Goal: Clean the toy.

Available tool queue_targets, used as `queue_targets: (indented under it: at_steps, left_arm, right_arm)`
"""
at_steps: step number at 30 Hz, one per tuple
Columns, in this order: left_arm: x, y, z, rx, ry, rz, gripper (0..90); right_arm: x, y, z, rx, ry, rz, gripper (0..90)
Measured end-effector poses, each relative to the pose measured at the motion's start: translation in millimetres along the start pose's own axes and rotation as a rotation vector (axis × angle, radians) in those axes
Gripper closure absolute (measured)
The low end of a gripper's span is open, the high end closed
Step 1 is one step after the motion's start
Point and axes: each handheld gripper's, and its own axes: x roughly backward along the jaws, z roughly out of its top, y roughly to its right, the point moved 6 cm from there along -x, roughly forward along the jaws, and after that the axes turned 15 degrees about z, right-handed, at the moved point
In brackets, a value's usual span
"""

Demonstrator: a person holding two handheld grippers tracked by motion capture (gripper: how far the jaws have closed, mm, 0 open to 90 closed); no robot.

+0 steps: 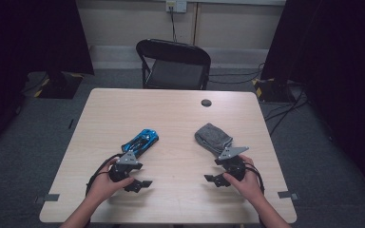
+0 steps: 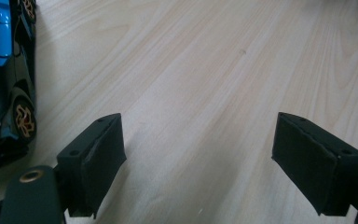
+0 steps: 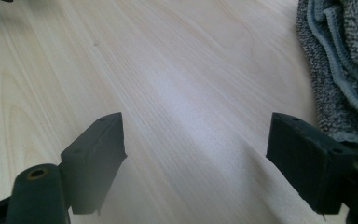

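A blue toy car (image 1: pixel 141 140) lies on the wooden table (image 1: pixel 171 118) left of centre, and a folded grey cloth (image 1: pixel 212 137) lies right of centre. My left gripper (image 1: pixel 142 185) rests near the front edge, just below the car, jaws wide open over bare wood. In the left gripper view the car (image 2: pixel 4 84) lies off the left jaw, and that gripper (image 2: pixel 198 161) holds nothing. My right gripper (image 1: pixel 211 180) sits below the cloth, also open. The right gripper view has the cloth (image 3: pixel 340 65) past the right jaw, and bare table between the fingertips of the gripper (image 3: pixel 196 161).
A small dark round cap (image 1: pixel 206 102) is set in the table near its far edge. A black folding chair (image 1: pixel 173 64) stands behind the table. Cables run on the grey floor at the right.
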Motion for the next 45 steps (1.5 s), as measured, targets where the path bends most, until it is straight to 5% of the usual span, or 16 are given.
queue_targets:
  at_steps: [21,31,34,45]
  left_arm:
    - [3.6,-1.6,-16.1,-0.051,-0.004,0.031,18.0]
    - [3.6,-4.1,-19.4,-0.086,0.017,0.046,18.0]
    - [2.4,-4.8,-21.2,-0.125,0.023,0.066,17.0]
    - [0.4,-4.7,-21.9,-0.116,0.045,0.063,12.0]
  right_arm:
    - [-2.0,-0.5,-21.3,-0.008,-0.012,0.004,18.5]
    - [-2.1,0.0,-26.2,0.040,-0.002,-0.020,18.0]
    - [-3.3,-0.2,-28.2,0.069,0.009,-0.044,17.9]
    - [-4.9,-1.1,-29.5,0.082,0.023,-0.058,16.1]
